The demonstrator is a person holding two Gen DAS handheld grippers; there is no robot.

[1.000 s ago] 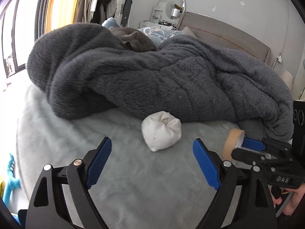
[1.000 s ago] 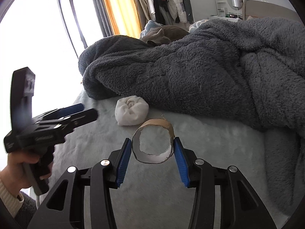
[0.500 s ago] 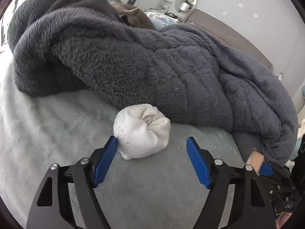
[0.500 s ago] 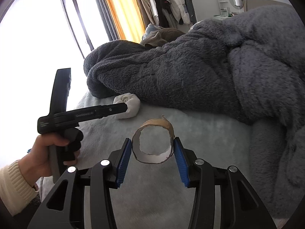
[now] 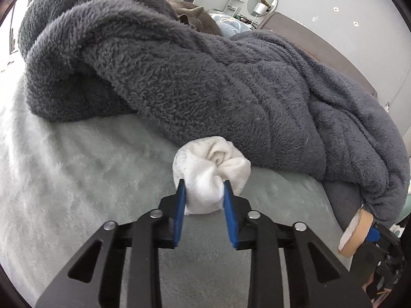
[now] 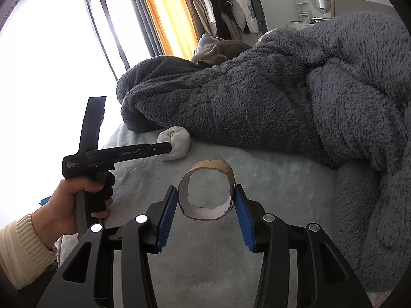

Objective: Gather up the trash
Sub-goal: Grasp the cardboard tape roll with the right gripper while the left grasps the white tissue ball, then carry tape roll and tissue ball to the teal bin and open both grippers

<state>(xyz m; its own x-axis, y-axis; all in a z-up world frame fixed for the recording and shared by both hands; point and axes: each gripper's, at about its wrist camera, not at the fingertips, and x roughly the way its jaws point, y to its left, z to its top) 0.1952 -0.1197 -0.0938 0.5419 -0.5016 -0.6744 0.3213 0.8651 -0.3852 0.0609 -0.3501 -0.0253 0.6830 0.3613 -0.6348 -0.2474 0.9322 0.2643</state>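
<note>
Leftmost: person's hand [image 6: 74, 200] grips handle of left gripper [image 5: 204, 195]; blue-padded jaws nearly closed, pinching white balled-up fabric wad [image 5: 210, 169], which sits on pale grey-green bed sheet [image 5: 77, 179] against edge of dark grey fleece blanket [image 5: 205, 77]. Further right: right gripper [image 6: 205, 200], jaws partly closed, clamping torn brown cardboard tube ring [image 6: 206, 192] by both sides, held above sheet. Grey cat [image 6: 218, 54] lies behind blanket.

white sock ball [image 5: 210, 172] — dark grey blanket [image 5: 205, 77] — tan cardboard ring [image 6: 206, 191]
</note>
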